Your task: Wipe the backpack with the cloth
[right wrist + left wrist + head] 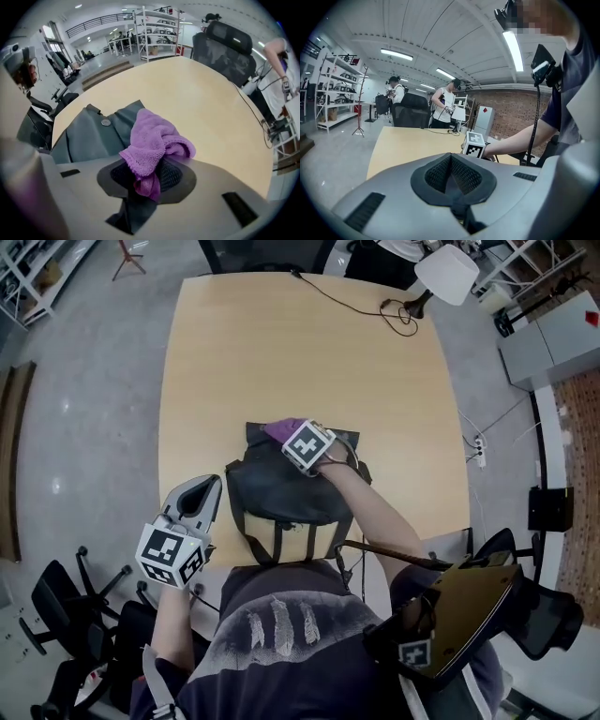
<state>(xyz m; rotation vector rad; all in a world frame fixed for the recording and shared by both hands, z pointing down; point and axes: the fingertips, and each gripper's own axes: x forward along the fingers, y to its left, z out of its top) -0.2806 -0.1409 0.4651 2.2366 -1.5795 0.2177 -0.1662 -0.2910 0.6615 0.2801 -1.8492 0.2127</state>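
Purple cloth [152, 140] is clamped in the right gripper [286, 435] on the backpack's [281, 495] upper edge; the closed, empty left gripper [199, 491] is held lower left.

Left gripper [202, 493] fingers closed, empty, near torso; right arm extended, right gripper [143, 176] fingers pinching cloth [152, 136].

Backpack [277, 493] on the table [300, 352], at its near edge; cloth [283, 430] at backpack's far side
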